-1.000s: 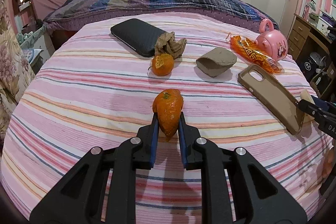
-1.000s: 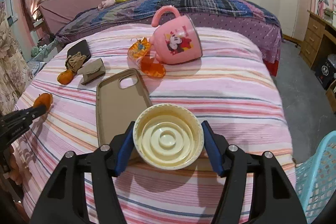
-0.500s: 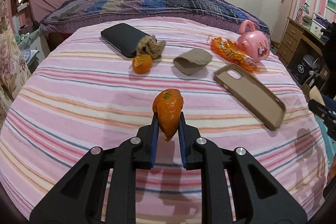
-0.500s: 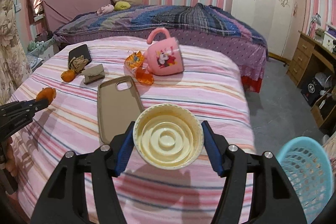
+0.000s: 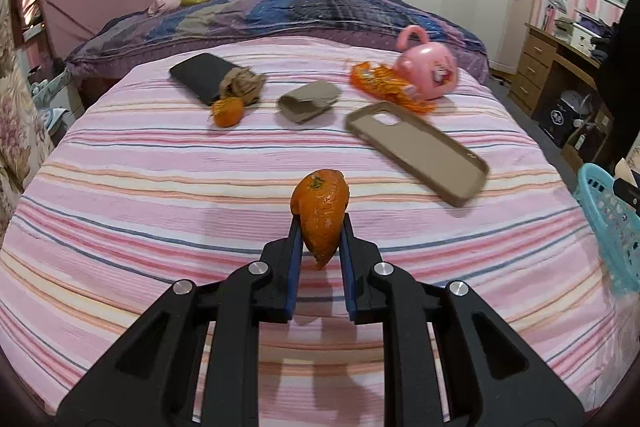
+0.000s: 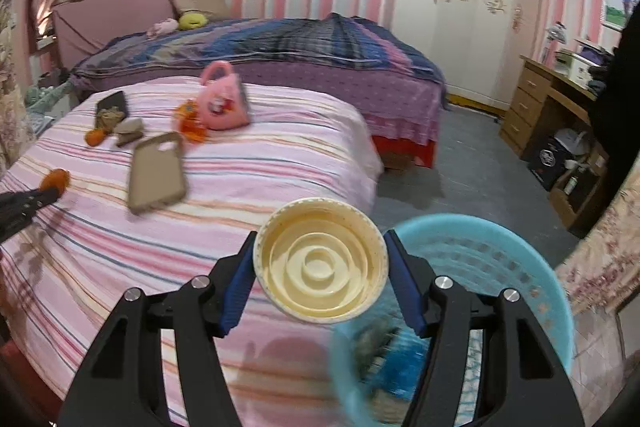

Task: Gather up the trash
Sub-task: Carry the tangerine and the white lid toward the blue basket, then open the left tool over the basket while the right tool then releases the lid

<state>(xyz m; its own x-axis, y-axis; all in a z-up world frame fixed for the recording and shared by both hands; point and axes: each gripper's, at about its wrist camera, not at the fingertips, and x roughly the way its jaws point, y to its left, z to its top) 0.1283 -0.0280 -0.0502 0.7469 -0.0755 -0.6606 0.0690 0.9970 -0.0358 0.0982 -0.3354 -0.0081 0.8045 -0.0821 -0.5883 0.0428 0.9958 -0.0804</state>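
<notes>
Orange peel (image 5: 321, 213) sits pinched between the narrowly closed jaws of the left gripper (image 5: 320, 227), above the striped bedspread (image 5: 160, 187). The right gripper (image 6: 320, 259) clamps a cream paper cup (image 6: 320, 261) by its sides, bottom facing the camera. A blue basket (image 6: 480, 267) lies directly beyond and below its right finger.

Two black skeletal grippers — blue-padded fingers (image 5: 293, 259), cut-out frames, silver screws (image 6: 443, 282) at the pivots.
</notes>
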